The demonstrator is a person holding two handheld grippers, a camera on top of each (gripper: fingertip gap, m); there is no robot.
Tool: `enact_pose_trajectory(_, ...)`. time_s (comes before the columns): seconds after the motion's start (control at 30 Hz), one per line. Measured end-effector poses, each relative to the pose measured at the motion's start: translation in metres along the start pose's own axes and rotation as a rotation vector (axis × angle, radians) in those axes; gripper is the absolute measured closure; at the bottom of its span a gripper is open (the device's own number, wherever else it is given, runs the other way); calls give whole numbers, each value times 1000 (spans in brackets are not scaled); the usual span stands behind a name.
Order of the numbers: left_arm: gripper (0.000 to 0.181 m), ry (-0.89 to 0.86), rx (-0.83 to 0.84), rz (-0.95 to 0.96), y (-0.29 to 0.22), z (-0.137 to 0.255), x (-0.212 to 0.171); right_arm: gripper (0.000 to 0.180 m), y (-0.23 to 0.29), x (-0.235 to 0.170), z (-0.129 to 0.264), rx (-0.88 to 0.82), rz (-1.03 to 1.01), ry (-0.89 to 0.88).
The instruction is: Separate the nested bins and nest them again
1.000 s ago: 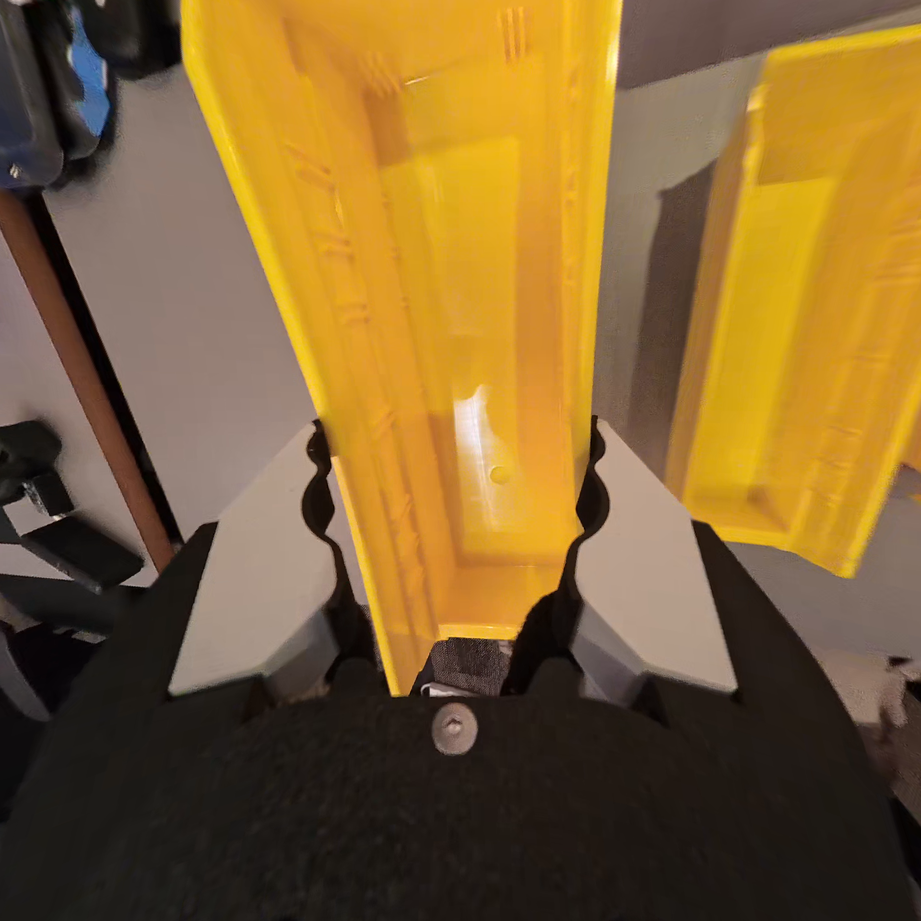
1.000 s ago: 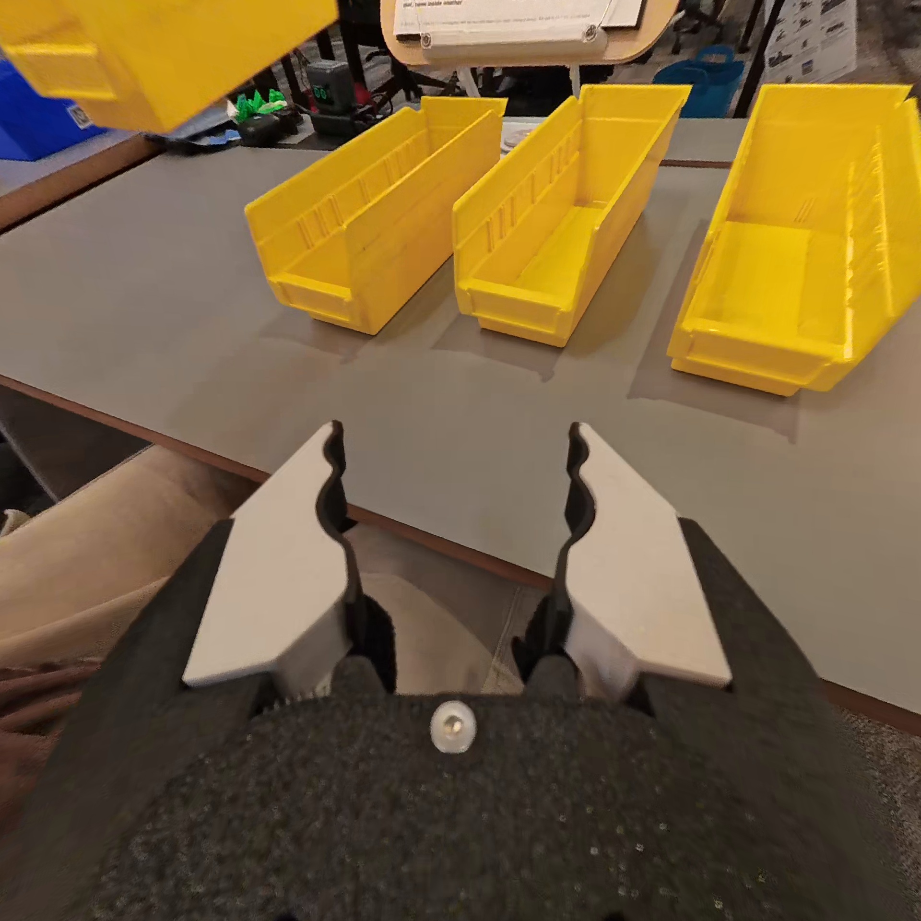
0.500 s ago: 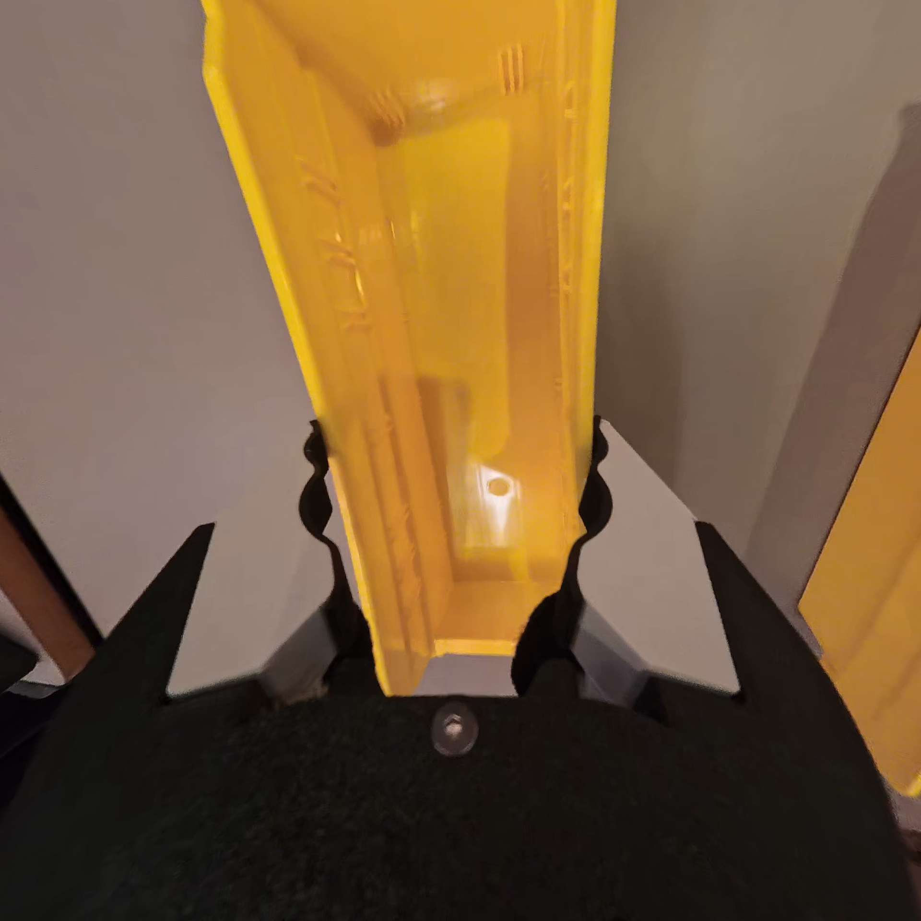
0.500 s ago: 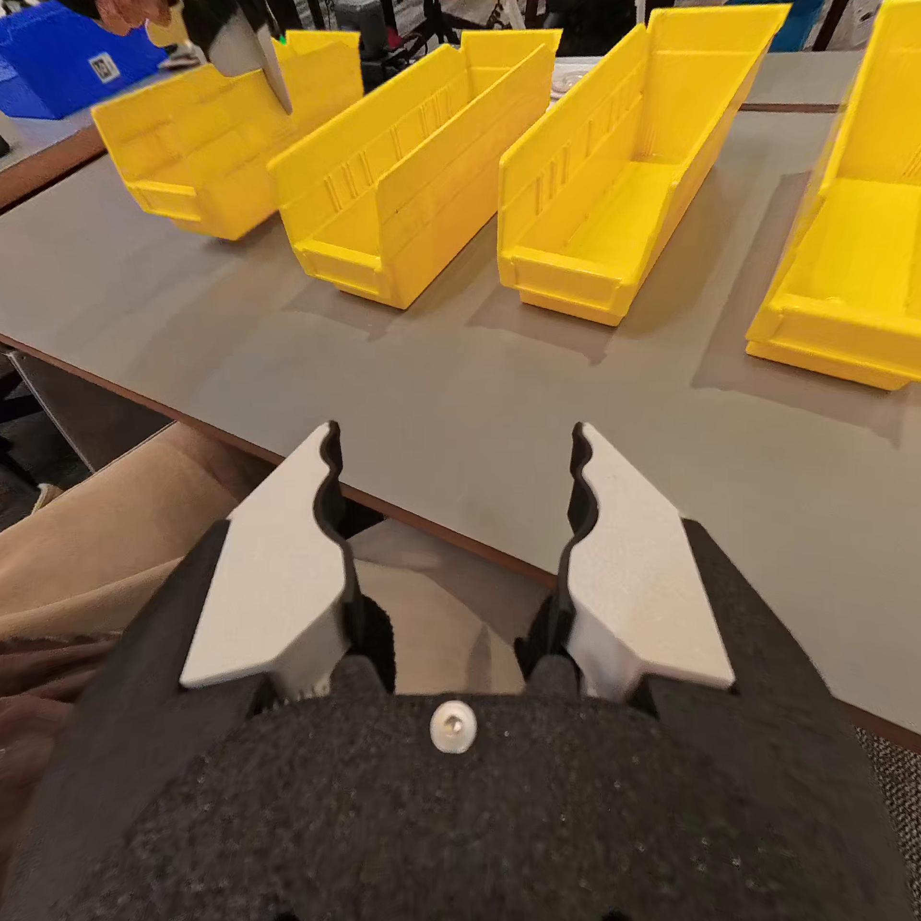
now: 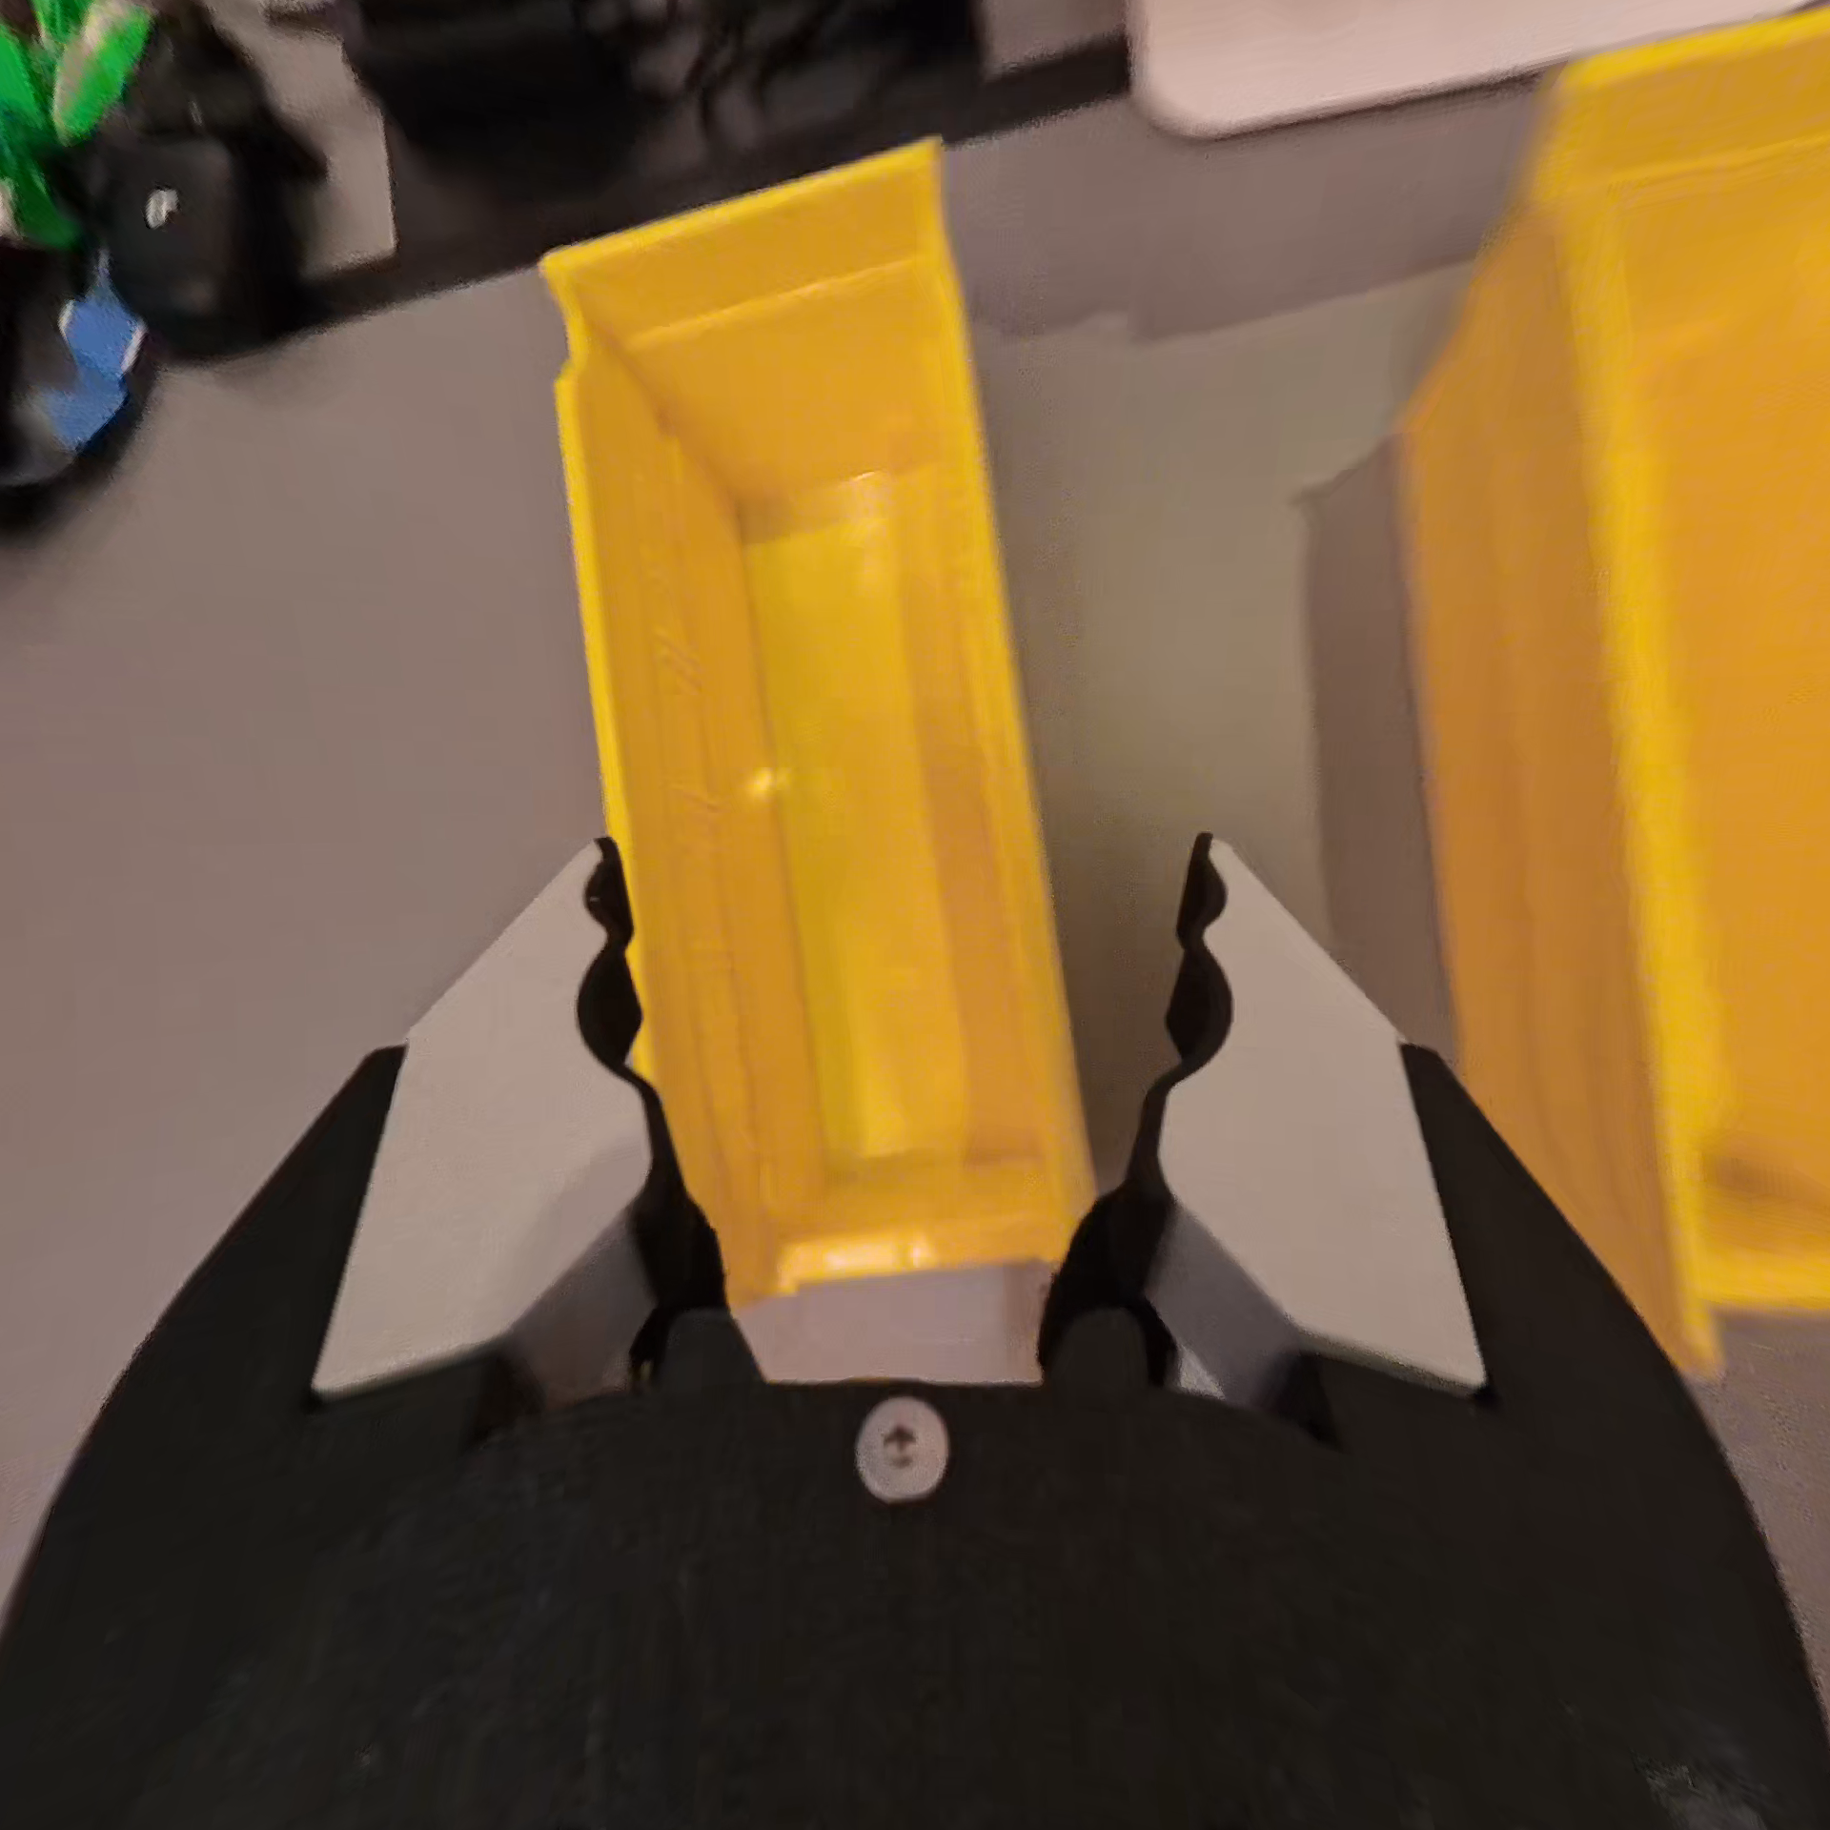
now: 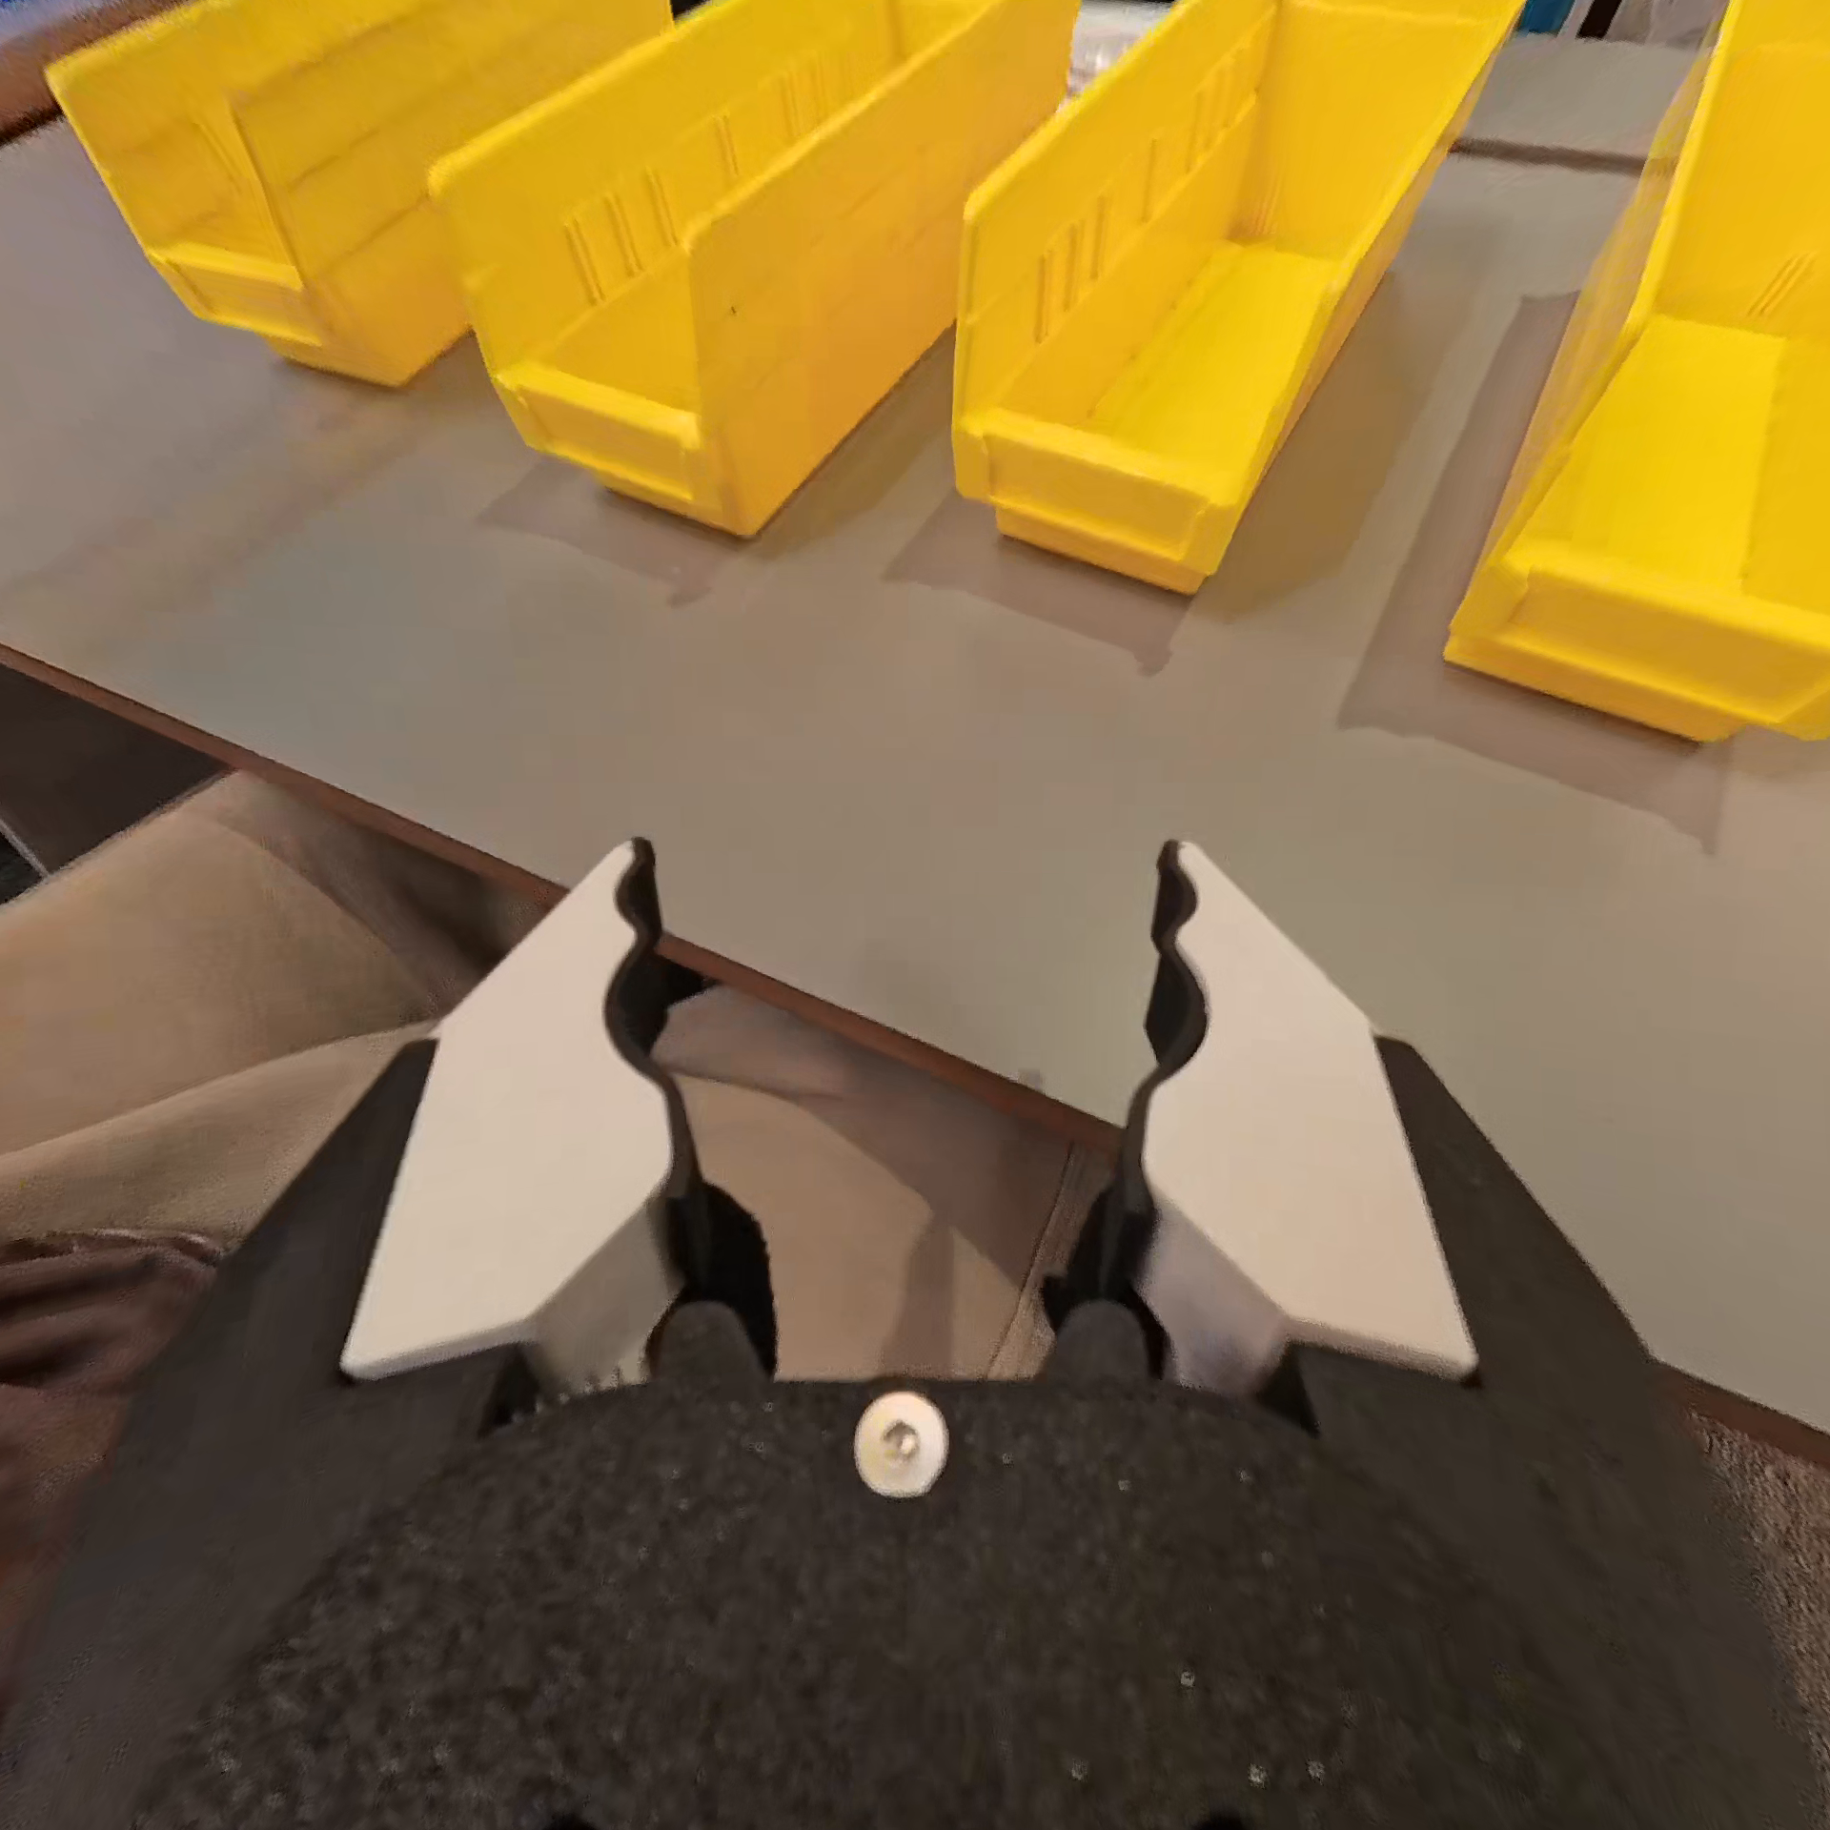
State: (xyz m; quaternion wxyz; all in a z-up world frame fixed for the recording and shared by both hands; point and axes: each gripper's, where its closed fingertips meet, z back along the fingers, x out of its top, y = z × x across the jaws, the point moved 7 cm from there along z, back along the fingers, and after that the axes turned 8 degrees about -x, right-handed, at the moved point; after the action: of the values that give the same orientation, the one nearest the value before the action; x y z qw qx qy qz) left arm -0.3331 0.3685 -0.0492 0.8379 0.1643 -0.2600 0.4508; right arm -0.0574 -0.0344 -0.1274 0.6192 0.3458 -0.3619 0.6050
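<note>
The right gripper [image 6: 903,862] hangs with fingers apart over the near edge of the grey table [image 6: 891,743], a person's tan trouser leg [image 6: 198,1040] below. Beyond, four empty yellow bins stand in a row: far-left bin [image 6: 297,198], second bin [image 6: 713,327], third bin [image 6: 1188,376], wider right bin [image 6: 1664,515]. The left gripper [image 5: 896,862] is spread around the far-left bin [image 5: 842,792], its right finger clear of the wall. Dark, blurred clutter [image 5: 149,248] lies past the table.

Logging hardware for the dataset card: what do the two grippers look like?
Both match. The left gripper and right gripper each have two pale grey wedge-shaped fingers lined with wavy black pads, on a black textured body with one silver screw at centre. No cables or markings show.
</note>
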Motion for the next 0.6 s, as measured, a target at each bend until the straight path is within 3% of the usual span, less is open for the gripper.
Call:
enact_pose_trajectory(0.17,76,-368,-101,-70,-49,92,-105,78,-2,-5,6,27,-56,2)
enact_pose_trajectory(0.3,112,-617,-103,-124,-94,125,-226,81,-4,-6,11,26,-61,18)
enact_pose_trajectory(0.37,116,-590,-97,-151,-115,128,-270,78,-3,-9,9,52,-91,48)
enact_pose_trajectory(0.43,111,-503,-179,-145,-130,130,-287,76,0,-11,7,77,-101,79)
enact_pose_trajectory(0.5,116,-523,-242,-142,-135,135,-286,75,2,-10,4,89,-109,91)
enact_pose_trajectory(0.6,118,-512,-233,-157,-126,136,-282,76,5,-5,-2,100,-127,99)
